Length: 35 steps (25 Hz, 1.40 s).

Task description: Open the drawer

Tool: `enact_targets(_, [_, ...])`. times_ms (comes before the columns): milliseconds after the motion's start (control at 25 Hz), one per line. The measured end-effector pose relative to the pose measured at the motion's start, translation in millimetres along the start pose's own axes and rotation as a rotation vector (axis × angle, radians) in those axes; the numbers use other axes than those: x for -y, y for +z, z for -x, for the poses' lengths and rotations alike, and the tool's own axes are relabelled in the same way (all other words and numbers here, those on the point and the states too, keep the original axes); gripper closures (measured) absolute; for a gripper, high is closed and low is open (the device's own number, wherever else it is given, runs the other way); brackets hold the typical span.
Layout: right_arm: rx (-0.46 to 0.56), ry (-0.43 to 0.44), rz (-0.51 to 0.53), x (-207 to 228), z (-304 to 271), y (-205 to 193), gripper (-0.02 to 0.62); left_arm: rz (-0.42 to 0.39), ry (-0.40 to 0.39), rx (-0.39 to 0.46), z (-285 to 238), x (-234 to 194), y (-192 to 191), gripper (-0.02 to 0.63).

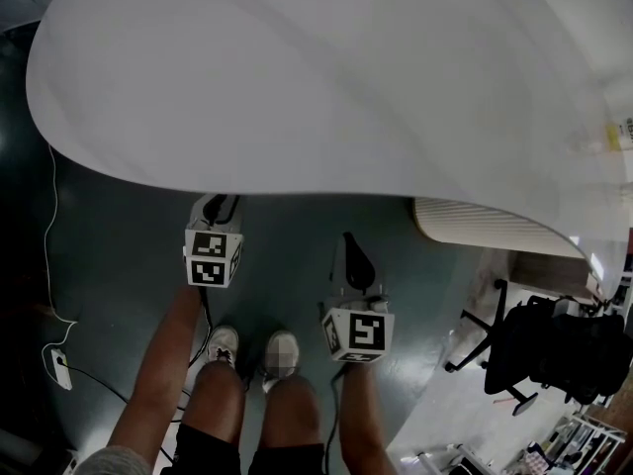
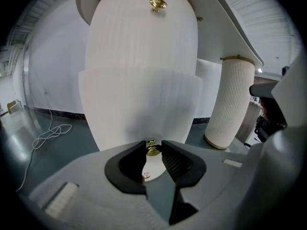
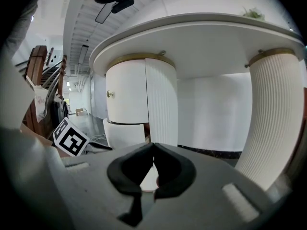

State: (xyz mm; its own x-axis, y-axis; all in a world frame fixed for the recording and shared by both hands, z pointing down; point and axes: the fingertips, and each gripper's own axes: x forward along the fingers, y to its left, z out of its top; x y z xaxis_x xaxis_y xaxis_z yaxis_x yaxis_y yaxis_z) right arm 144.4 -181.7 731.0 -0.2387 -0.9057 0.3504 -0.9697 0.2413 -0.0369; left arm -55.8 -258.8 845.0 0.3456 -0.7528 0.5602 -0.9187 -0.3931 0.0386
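A white ribbed pedestal (image 2: 144, 56) under the tabletop (image 1: 316, 77) carries two drawers. The upper one has a brass knob (image 2: 158, 4). The lower drawer (image 2: 139, 104) stands forward of the upper one, and its brass knob (image 2: 153, 150) sits between the tips of my left gripper (image 2: 153, 149), which is shut on it. In the head view the left gripper (image 1: 220, 204) reaches under the table edge, its tips hidden. My right gripper (image 3: 153, 147) hangs shut and holds nothing, to the right of the pedestal (image 3: 139, 99); it is also in the head view (image 1: 351, 250).
A second ribbed leg (image 2: 230, 104) stands to the right of the drawers. A white cable (image 2: 48, 133) lies on the dark floor at the left, with a plug strip (image 1: 59, 364) nearby. A black office chair (image 1: 554, 354) is at the far right. The person's legs and shoes (image 1: 252, 349) are below.
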Motion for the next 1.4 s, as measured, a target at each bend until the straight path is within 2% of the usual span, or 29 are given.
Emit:
enact_targets(840, [-0.101, 0.058, -0.019, -40, 42, -10, 0.592, 0.046, -0.007, -0.117, 62, 16, -51, 0.495])
enact_targets(1400, [-0.157, 0.073, -0.043, -53, 67, -23, 0.592, 0.047, -0.009, -0.174, 91, 28, -77, 0.494])
